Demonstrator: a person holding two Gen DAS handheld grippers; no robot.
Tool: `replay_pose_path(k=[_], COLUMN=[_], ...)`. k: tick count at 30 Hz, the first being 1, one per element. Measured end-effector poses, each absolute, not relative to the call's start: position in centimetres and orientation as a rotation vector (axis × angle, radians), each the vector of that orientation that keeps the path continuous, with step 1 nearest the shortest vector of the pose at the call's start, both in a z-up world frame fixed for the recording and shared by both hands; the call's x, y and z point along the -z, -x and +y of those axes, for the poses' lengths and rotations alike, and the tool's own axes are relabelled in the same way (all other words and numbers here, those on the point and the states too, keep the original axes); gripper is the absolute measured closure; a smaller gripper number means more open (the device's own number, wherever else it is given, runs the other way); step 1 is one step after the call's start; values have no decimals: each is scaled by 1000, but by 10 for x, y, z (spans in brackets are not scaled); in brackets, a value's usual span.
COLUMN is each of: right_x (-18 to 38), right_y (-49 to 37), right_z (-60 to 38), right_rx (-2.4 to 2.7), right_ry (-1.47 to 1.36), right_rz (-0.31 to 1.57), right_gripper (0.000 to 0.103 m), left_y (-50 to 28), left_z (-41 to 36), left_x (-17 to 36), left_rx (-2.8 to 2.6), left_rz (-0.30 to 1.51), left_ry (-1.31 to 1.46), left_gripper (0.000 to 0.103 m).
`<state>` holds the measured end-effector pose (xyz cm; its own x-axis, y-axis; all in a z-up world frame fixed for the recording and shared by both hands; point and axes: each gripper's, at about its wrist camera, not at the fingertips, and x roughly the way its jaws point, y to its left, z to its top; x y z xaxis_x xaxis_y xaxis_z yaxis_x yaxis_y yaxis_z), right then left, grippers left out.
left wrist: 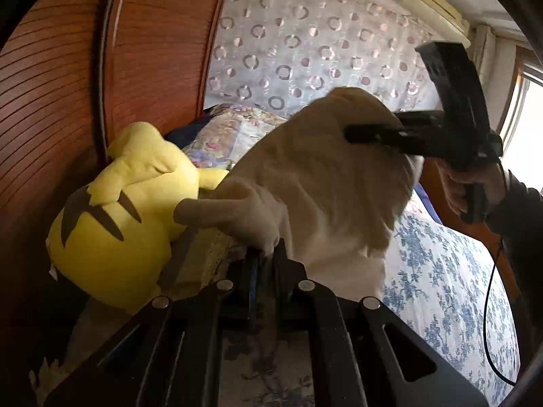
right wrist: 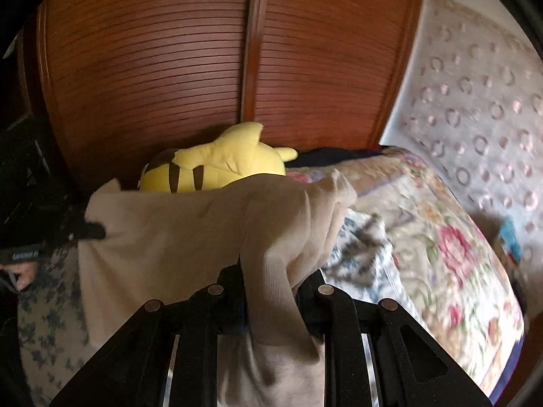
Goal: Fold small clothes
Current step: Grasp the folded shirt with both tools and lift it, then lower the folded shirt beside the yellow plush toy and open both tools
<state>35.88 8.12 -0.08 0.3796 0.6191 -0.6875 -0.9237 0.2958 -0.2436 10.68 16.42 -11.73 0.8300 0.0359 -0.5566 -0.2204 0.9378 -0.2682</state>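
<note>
A small beige garment (left wrist: 322,176) hangs stretched in the air above the bed, held between both grippers. In the left wrist view my left gripper (left wrist: 268,254) is shut on one bunched edge of it at the bottom centre. My right gripper (left wrist: 353,134) comes in from the right in a person's hand (left wrist: 471,186) and pinches the cloth's upper edge. In the right wrist view the garment (right wrist: 169,237) drapes over and between the fingers of my right gripper (right wrist: 268,271), which is shut on a thick fold. The left gripper (right wrist: 96,230) pinches the far left corner.
A yellow plush toy (left wrist: 129,210) lies against the slatted wooden panel (left wrist: 68,84) behind the bed. A flowered quilt (right wrist: 441,237) and a blue-flowered sheet (left wrist: 441,271) cover the bed. A ring-patterned curtain (left wrist: 305,40) hangs behind; a black cable (left wrist: 488,305) dangles at right.
</note>
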Motion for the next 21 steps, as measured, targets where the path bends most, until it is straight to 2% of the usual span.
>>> replay_pose_path(k=[5,8,9,10,12,14,17,19,20,21], right_x=[9,10,10,10,8,9,14,18,20,20], right_y=[-376,-388,-389,-390,-392,-392,-388,-384,-381,-378], right_z=[114,124,125,127,122,115,101,90,83,78], right_rx=[-1129,-1082,-1039,-984,-912,-886,-855,-846,-831,-817], right_ry=[722,718,702,682,626,593,542,499,477,461], right_rz=[508,521,504,483,462,469,487,511,518,526], right_gripper=[82,79,70,57,49,49,49,49,49,49], left_y=[-113,-117,-117,-117,-117,-114,-109,-104,-101,-99], left_z=[172,178,178,178,179,180,180,178,177,175], left_x=[124,129,131,132,133,132,126,120,115,111], left_rx=[-177,-180,-182,-190,-203,-204,-234,-248,-249,-251], left_rz=[608,633,638,640,649,649,623,594,574,563], left_ry=[329,344,346,345,337,333,295,267,247,235], left_gripper=[95,95,95,95,95,93,77,61,58,47])
